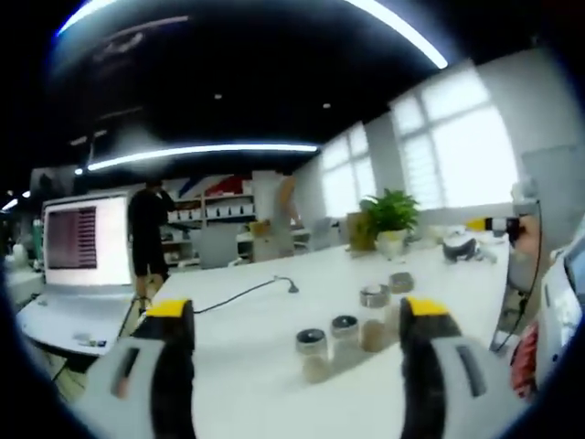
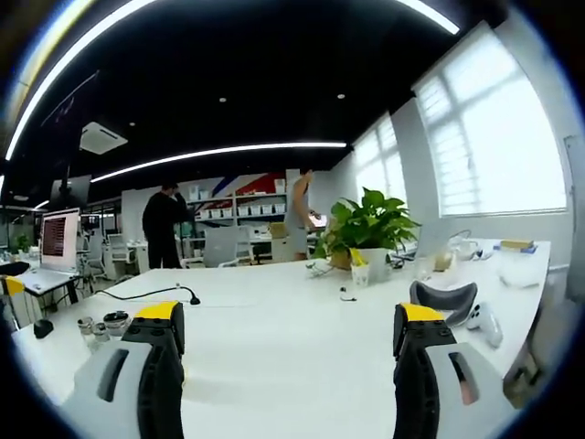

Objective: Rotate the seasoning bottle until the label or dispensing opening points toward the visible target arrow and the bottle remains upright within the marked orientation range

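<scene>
White desk (image 1: 274, 366) carrying four small seasoning bottles, seen between two released claws.

Left gripper view: left claw (image 1: 297, 315) spread wide with grey jaws tipped in yellow, nothing held; between them, further along the desk, a diagonal row of glass seasoning bottles (image 1: 347, 343) with dark or metal caps, all upright and standing close together. Beyond them a black cable (image 1: 247, 293), a potted plant (image 1: 391, 215), and an open laptop (image 1: 87, 240) with a lit screen off to the left. Right gripper view: right claw (image 2: 288, 327) likewise parted and empty over bare desk; the bottles small at far left beside the left jaw; a person (image 2: 164, 229) in black standing by shelves in the background.
</scene>
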